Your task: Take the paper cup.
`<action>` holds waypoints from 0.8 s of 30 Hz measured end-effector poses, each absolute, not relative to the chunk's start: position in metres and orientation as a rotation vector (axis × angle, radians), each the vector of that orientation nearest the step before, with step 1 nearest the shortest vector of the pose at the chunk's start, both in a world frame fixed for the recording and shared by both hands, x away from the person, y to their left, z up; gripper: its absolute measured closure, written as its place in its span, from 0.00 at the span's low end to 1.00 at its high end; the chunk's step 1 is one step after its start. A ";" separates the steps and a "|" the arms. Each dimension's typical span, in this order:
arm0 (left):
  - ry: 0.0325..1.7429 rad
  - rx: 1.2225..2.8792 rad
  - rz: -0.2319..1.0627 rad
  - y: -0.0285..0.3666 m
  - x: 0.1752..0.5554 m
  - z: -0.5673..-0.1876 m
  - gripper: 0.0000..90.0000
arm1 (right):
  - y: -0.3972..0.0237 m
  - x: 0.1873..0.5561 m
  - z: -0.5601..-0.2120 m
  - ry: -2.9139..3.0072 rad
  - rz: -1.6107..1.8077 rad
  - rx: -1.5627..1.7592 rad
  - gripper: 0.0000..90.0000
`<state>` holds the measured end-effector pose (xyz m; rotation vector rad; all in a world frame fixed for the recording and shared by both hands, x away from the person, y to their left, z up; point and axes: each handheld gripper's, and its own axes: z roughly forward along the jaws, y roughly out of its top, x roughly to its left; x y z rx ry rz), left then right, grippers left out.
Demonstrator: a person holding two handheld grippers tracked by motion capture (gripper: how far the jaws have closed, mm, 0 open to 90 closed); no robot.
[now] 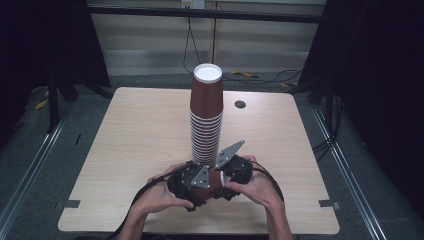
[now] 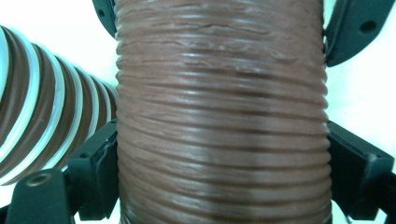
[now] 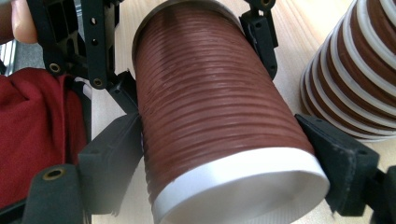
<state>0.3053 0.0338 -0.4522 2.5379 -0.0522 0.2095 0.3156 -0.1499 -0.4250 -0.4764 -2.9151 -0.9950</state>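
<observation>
Both pairs of jaws clamp one brown ribbed paper cup (image 1: 212, 181) lying sideways at the table's six o'clock edge, the left gripper (image 1: 192, 184) and right gripper (image 1: 231, 175) meeting on it. Just beyond, toward twelve o'clock, the tall stack of brown white-rimmed paper cups (image 1: 205, 117) stands upside down on the pale wooden table (image 1: 125, 150), close against the grippers. A small dark round hole (image 1: 240, 104) lies at one o'clock.

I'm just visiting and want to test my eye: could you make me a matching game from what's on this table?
Things:
1. stack of cups
2. single cup
3. round hole
4. table

Descriptions:
A. dark, in the tabletop right of the stack
B. light wood
C. lying sideways, gripped by both grippers
D. standing upside down, white base on top

Pairs: 1-D, 2-C, 3-A, 4-B
</observation>
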 end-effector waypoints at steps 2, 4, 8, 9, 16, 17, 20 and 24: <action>-0.053 2.535 0.205 0.034 0.306 -0.451 0.15 | -0.151 0.315 -0.424 -2.904 -0.992 -0.491 0.20; -0.057 2.531 0.208 0.035 0.306 -0.451 0.15 | -0.151 0.315 -0.425 -2.898 -1.005 -0.486 0.20; -0.065 2.528 0.211 0.035 0.307 -0.451 0.14 | -0.152 0.317 -0.425 -2.883 -1.020 -0.485 0.22; -0.065 2.526 0.210 0.036 0.307 -0.451 0.14 | -0.153 0.318 -0.425 -2.877 -1.017 -0.482 0.22; -0.083 2.500 0.197 0.037 0.307 -0.450 0.13 | -0.156 0.316 -0.424 -2.871 -1.035 -0.479 0.24; -0.087 2.496 0.197 0.038 0.307 -0.449 0.13 | -0.156 0.316 -0.423 -2.869 -1.041 -0.476 0.24; -0.088 2.481 0.184 0.040 0.308 -0.448 0.13 | -0.157 0.315 -0.421 -2.874 -1.056 -0.458 0.25; -0.094 2.455 0.178 0.043 0.309 -0.446 0.12 | -0.157 0.313 -0.418 -2.876 -1.057 -0.449 0.26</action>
